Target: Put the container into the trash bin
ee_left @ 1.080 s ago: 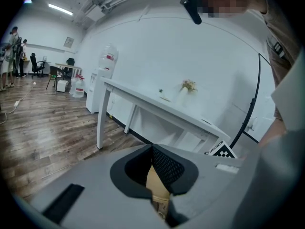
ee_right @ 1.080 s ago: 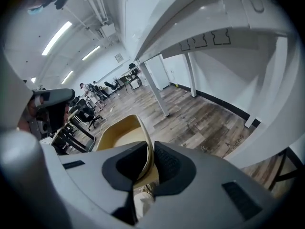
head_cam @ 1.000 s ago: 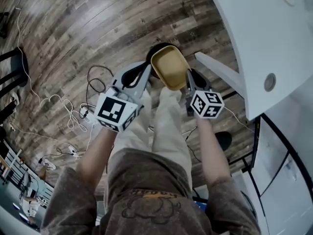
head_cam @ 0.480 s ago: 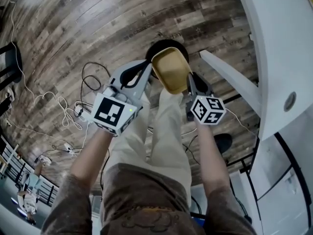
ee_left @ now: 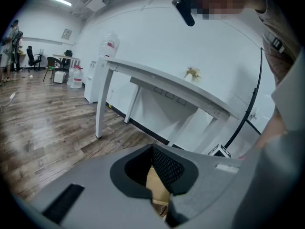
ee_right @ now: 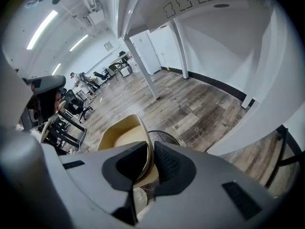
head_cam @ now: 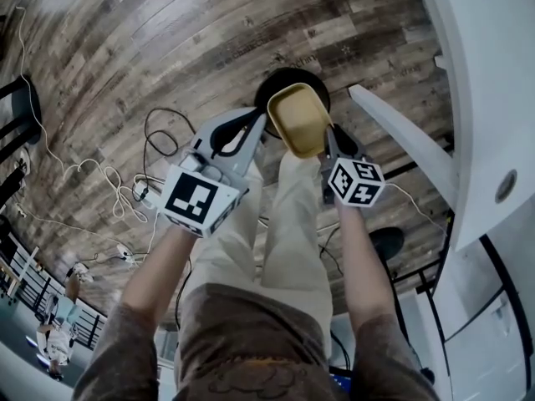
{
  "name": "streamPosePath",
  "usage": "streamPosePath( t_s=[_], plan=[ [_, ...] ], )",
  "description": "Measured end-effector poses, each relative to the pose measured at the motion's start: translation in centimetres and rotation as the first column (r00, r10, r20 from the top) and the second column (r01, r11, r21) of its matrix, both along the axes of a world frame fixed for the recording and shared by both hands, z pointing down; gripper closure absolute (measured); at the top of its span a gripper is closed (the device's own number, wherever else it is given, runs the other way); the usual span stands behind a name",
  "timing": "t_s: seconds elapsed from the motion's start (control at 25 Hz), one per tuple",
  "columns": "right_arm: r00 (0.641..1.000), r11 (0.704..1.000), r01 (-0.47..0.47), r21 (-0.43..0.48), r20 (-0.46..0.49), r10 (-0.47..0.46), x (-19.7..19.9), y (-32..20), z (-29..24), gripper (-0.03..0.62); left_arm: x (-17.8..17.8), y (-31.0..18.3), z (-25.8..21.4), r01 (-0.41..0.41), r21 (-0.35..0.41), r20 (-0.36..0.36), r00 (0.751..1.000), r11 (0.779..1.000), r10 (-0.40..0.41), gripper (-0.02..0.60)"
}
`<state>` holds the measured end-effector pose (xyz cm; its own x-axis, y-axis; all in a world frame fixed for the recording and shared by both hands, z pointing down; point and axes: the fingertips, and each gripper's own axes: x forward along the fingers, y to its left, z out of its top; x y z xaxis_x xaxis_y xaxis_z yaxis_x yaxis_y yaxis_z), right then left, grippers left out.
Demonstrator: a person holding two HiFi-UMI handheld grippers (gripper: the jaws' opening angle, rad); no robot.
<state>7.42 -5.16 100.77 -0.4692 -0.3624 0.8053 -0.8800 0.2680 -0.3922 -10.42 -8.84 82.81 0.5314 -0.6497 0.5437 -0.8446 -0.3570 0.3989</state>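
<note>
A tan shallow container [head_cam: 301,119] hangs over a round black trash bin [head_cam: 282,79] that stands on the wood floor. My right gripper [head_cam: 327,134] is shut on the container's right near rim. In the right gripper view the rim [ee_right: 145,151] sits pinched between the pads, and the bin's dark ring [ee_right: 167,137] shows just beyond. My left gripper [head_cam: 264,120] meets the container's left rim. In the left gripper view a tan strip [ee_left: 156,182] fills the narrow gap of the left gripper [ee_left: 153,168]. Most of the bin's mouth is hidden by the container.
A white table [head_cam: 489,73] with a slanted white leg [head_cam: 401,136] stands close on the right. Loose cables [head_cam: 125,190] trail over the floor to the left. The person's light trousers [head_cam: 284,224] and a dark shoe [head_cam: 386,242] are below the grippers.
Both grippers have sunk together with the container towards the bin. The container now covers more of the bin's mouth. Neither grip has changed.
</note>
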Motion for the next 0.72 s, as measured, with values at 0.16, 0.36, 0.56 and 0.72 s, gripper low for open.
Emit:
streamPosePath(
  t_s=[0.16,0.36,0.56,0.72],
  plan=[
    [0.999,0.999,0.025,-0.023,-0.033,-0.026,-0.2,-0.1,2.8,0.542,0.1,-0.6,0.7,-0.013,-0.005,-0.003,1.000,1.000,0.013,0.577],
    [0.998,0.997,0.018,-0.073,-0.064,-0.022,-0.3,0.3,6.7,0.542,0.4,-0.6,1.6,-0.039,-0.031,-0.010,0.999,0.999,0.038,0.577],
    [0.995,0.993,0.027,-0.111,-0.094,-0.038,-1.1,1.0,10.0,0.540,0.0,0.2,2.8,-0.050,-0.070,-0.006,0.999,0.996,0.049,0.577],
    [0.992,0.989,0.015,-0.149,-0.119,-0.033,-1.0,1.3,12.7,0.540,-0.2,0.9,4.2,-0.052,-0.097,0.002,0.999,0.994,0.052,0.577]
  ],
)
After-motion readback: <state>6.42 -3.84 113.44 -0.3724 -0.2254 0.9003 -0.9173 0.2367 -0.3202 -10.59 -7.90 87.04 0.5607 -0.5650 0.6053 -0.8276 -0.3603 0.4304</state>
